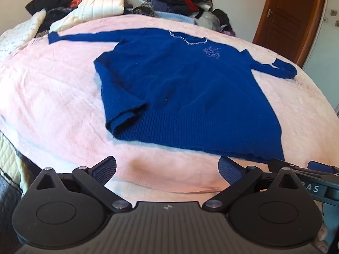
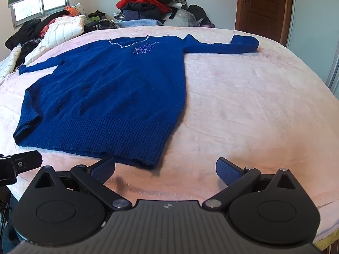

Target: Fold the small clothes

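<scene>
My left gripper point(image 1: 167, 169) and right gripper point(image 2: 165, 169) both gape empty. The blue sweater point(image 1: 186, 89) looks soft and floppy (probably light), so I'd pinch its ribbed hem point(image 2: 101, 135) corners.

The sweater point(image 1: 182, 80) is deep blue with silver beading at its neckline. The bed cover point(image 1: 55, 97) is pale pink. The door point(image 2: 262, 6) is brown.
</scene>
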Motion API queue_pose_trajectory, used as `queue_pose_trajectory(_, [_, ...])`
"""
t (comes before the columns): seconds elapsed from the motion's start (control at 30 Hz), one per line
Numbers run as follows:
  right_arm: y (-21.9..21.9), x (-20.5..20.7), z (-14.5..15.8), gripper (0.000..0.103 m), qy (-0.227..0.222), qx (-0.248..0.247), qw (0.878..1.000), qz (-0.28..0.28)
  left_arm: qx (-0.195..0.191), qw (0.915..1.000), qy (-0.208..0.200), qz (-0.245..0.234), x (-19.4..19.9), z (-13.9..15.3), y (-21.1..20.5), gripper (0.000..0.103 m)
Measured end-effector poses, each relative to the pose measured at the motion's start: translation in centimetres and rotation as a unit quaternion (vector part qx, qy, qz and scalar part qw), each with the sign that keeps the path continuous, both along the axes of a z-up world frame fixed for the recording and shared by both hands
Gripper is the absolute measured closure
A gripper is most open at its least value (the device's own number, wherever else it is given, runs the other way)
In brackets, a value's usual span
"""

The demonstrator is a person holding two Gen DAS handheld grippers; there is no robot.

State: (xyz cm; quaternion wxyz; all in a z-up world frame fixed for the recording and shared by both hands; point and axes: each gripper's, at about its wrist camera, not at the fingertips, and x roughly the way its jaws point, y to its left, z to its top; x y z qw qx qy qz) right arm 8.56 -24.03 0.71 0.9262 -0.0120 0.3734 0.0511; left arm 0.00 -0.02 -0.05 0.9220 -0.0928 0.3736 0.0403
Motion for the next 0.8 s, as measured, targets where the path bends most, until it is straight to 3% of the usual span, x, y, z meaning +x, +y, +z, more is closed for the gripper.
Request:
queue_pose_trajectory(0.2, [-0.1, 0.1, -0.2, 0.0, 0.012, 0.008, 1.0, 0.001, -0.005, 0.9999, -0.006, -0.009, -0.8, -0.5, 0.2, 0.0])
queue_pose_trajectory(0.37, [-0.2, 0.1, -0.1, 0.0, 0.011, 0.007, 1.0, 0.0, 0.017, 0.9998, 0.013, 0.003, -0.1, -0.3, -0.8, 0.0])
queue_pose_trajectory(0.8, [-0.1, 0.2, -0.4, 0.0, 0.015, 0.009, 1.0, 0.003, 0.0, 0.9981, 0.06, -0.008, 1.0, -1.5, -0.2, 0.0])
